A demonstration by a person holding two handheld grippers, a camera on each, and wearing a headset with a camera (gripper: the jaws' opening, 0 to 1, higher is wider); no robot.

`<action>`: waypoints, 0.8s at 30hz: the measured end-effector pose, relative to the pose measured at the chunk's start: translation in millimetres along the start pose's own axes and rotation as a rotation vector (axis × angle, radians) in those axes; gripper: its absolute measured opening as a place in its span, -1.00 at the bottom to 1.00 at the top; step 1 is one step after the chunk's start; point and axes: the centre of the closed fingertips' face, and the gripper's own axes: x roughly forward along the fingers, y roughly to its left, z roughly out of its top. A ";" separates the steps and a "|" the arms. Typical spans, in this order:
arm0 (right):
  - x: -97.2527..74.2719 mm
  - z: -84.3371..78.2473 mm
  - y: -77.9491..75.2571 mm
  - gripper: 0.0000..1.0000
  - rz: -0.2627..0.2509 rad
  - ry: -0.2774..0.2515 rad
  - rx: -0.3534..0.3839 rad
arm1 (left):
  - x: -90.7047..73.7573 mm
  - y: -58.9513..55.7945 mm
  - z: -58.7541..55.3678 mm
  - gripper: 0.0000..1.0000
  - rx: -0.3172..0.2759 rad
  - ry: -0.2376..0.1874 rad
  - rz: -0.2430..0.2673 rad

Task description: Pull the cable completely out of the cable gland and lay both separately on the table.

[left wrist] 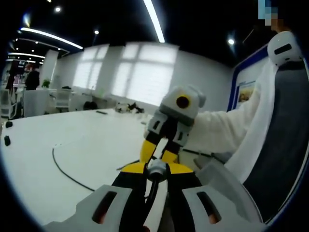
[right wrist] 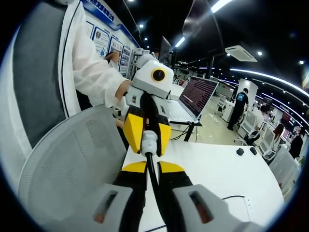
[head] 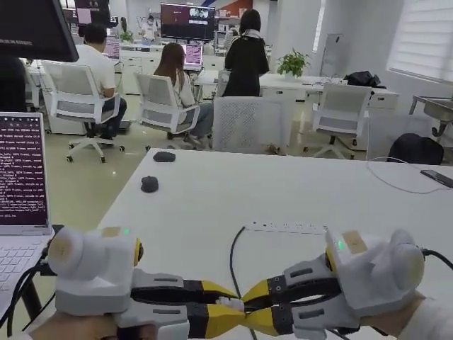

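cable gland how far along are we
Done: both parts are gripped, left tongs on the cable gland, right tongs on the cable. In hand: the pull; the cable still sits in the gland. To do: free it, then lay both apart on the table.

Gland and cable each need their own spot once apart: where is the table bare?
The widest bare stretch of table lies beyond the power strip, between the small dark objects and the phone. A narrower patch runs from the table's left edge to the black cable. The near edge, around that cable, is crowded.
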 end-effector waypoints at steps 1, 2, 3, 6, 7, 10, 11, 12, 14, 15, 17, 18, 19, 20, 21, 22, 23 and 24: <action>0.0 0.0 1.2 -0.89 0.001 0.001 -0.006 | -0.3 0.4 0.0 -0.68 0.001 -0.001 0.001; -0.1 0.0 1.8 -0.89 0.000 0.002 -0.009 | -0.1 0.1 -0.3 -0.68 -0.001 -0.002 0.000; -0.3 -0.3 2.0 -0.90 -0.001 0.002 -0.010 | 0.3 -0.4 -0.7 -0.68 -0.002 -0.002 -0.001; -1.8 -0.9 2.6 -0.91 -0.009 -0.001 -0.014 | 0.8 -0.5 -0.3 -0.68 -0.001 -0.004 -0.002; -2.6 -0.1 2.3 -0.91 -0.012 -0.005 -0.015 | 1.0 -0.6 0.5 -0.68 0.001 -0.006 -0.003; -4.7 3.0 0.5 -0.93 -0.022 -0.017 -0.015 | 1.0 -0.2 4.5 -0.68 0.005 -0.015 -0.002; -5.3 3.6 -0.3 -0.93 -0.026 -0.020 -0.017 | 1.1 0.2 6.3 -0.68 0.008 -0.020 -0.001; -5.9 3.6 -1.0 -0.94 -0.028 -0.020 -0.016 | 1.0 0.6 7.4 -0.68 0.009 -0.022 0.000; -8.4 3.1 -3.1 -0.94 -0.036 -0.014 -0.020 | -0.3 2.4 9.7 -0.68 0.010 -0.029 0.004; -10.8 2.9 -4.6 -0.95 -0.041 -0.011 -0.022 | -2.0 4.0 11.2 -0.68 0.010 -0.033 0.008; -14.6 2.9 -6.6 -0.95 -0.048 -0.011 -0.021 | -4.7 5.7 13.6 -0.68 0.008 -0.041 0.010; -16.6 2.5 -8.0 -0.95 -0.054 -0.012 -0.020 | -6.9 7.7 15.1 -0.67 0.008 -0.045 0.013; -19.1 1.6 -9.8 -0.95 -0.060 -0.013 -0.017 | -8.6 10.1 15.7 -0.67 0.009 -0.047 0.014; -21.6 0.1 -11.3 -0.95 -0.066 -0.009 -0.014 | -10.5 12.1 16.8 -0.67 0.012 -0.047 0.017; -23.3 -0.7 -12.6 -0.95 -0.071 -0.009 -0.013 | -11.4 12.7 17.7 -0.67 0.013 -0.049 0.019; -25.5 -1.4 -14.4 -0.95 -0.076 -0.011 -0.008 | -12.9 13.9 19.1 -0.67 0.013 -0.052 0.022; -27.0 -1.8 -15.8 -0.95 -0.081 -0.013 -0.004 | -13.9 14.7 20.1 -0.67 0.013 -0.055 0.024; -28.4 -2.0 -17.0 -0.95 -0.085 -0.014 -0.001 | -14.8 15.4 20.9 -0.67 0.014 -0.057 0.026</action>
